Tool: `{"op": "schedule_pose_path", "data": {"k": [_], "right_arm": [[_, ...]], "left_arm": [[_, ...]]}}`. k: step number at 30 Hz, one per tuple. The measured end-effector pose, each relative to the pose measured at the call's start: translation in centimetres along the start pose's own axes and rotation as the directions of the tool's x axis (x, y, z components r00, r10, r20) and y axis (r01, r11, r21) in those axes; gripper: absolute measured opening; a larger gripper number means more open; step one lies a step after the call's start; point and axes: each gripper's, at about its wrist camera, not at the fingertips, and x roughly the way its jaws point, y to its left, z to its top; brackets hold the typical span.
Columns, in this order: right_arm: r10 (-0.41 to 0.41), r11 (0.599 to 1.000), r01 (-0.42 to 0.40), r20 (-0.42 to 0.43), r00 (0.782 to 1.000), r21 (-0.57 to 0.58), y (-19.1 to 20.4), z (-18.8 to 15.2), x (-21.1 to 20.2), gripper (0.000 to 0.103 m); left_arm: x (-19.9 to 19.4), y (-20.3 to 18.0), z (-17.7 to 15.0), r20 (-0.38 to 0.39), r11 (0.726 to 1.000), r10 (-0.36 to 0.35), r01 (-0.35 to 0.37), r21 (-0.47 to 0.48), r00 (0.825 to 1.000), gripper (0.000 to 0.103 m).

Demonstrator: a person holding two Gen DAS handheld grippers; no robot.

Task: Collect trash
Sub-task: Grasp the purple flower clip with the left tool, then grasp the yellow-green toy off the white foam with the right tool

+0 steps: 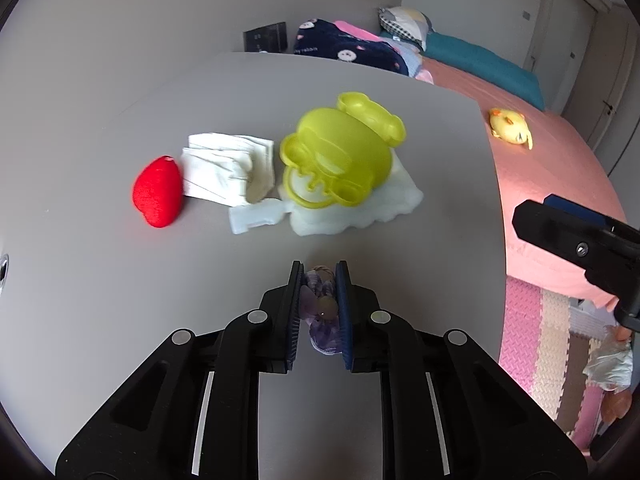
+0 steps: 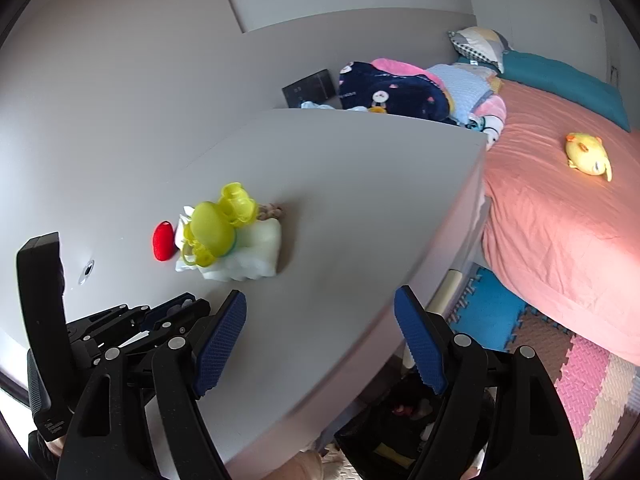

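Grey table [image 1: 120, 300], red pouch [image 1: 158, 192], lime-green lid [image 1: 340, 148], white tissues [image 1: 228, 168], salmon-pink bedspread [image 2: 560, 216].

Soft, even daylight in both views, no hard glare. Brightest patch: bed [image 1: 560, 168] edge and pink floor mat [image 1: 532, 340] at right of the left wrist view, slightly washed out there. Grey table [image 1: 120, 280] evenly lit, with only faint soft shadows under the yellow-green plastic toy [image 1: 340, 152] and the red object [image 1: 158, 194]. Strong fisheye: table edge and walls bow, dark vignette in all corners. Motion blur smears the yellow-green plastic toy and white foam [image 2: 256, 260] in the right wrist view; table rim also soft. Left tool [image 1: 319, 304] near lens, fairly sharp.
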Motion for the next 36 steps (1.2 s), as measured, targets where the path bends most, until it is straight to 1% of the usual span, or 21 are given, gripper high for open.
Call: {"op": "schedule_pose_path", "data": {"k": [6, 11, 17, 21, 24, 28, 32, 34, 35, 36], "right_arm": [[0.017, 0.999, -0.017, 0.0, 1.0, -0.042, 2.0, 1.1, 0.7, 0.077], [0.034, 0.997, -0.034, -0.003, 0.999, -0.074, 3.6, 2.0, 1.6, 0.077], [0.08, 0.993, -0.081, -0.02, 0.997, -0.087, 5.7, 3.2, 3.2, 0.077], [0.102, 0.99, -0.106, -0.049, 0.994, -0.09, 6.8, 3.4, 4.9, 0.077], [0.106, 0.991, -0.11, -0.06, 0.993, -0.073, 7.3, 3.5, 6.1, 0.077], [0.12, 0.992, -0.121, -0.048, 0.992, -0.024, 7.2, 4.0, 7.2, 0.077], [0.109, 0.994, -0.109, -0.051, 0.993, 0.005, 7.1, 4.4, 8.4, 0.077], [0.095, 0.995, -0.096, -0.05, 0.994, -0.01, 7.2, 4.3, 8.7, 0.072], [0.087, 0.996, -0.089, -0.051, 0.995, -0.022, 7.4, 4.3, 8.7, 0.066], [0.082, 0.996, -0.083, -0.051, 0.995, -0.028, 7.4, 4.2, 8.8, 0.063]], "left_arm": [[-1.1, 1.7, 0.6, 0.035, 0.998, 0.021, -0.019, -0.052, 0.999, 0.015], [-1.3, 2.8, 0.6, 0.036, 0.996, 0.036, -0.033, -0.081, 0.999, 0.015], [-1.6, 4.4, 0.7, 0.04, 0.991, 0.057, -0.052, -0.122, 0.998, 0.015], [-1.7, 5.4, 0.6, 0.038, 0.988, 0.049, -0.043, -0.151, 0.998, 0.015], [-1.8, 5.8, 0.6, 0.041, 0.986, 0.041, -0.034, -0.16, 0.998, 0.015], [-1.6, 5.9, 0.5, 0.034, 0.986, 0.032, -0.026, -0.162, 0.999, 0.015], [-1.3, 5.9, 0.5, 0.026, 0.987, 0.023, -0.018, -0.161, 0.999, 0.016], [-1.2, 5.9, 0.6, 0.025, 0.987, 0.019, -0.015, -0.163, 1.0, 0.016], [-1.1, 6.0, 0.6, 0.023, 0.987, 0.018, -0.014, -0.163, 1.0, 0.016], [-1.1, 6.0, 0.6, 0.022, 0.987, 0.018, -0.014, -0.163, 1.0, 0.016]]}}
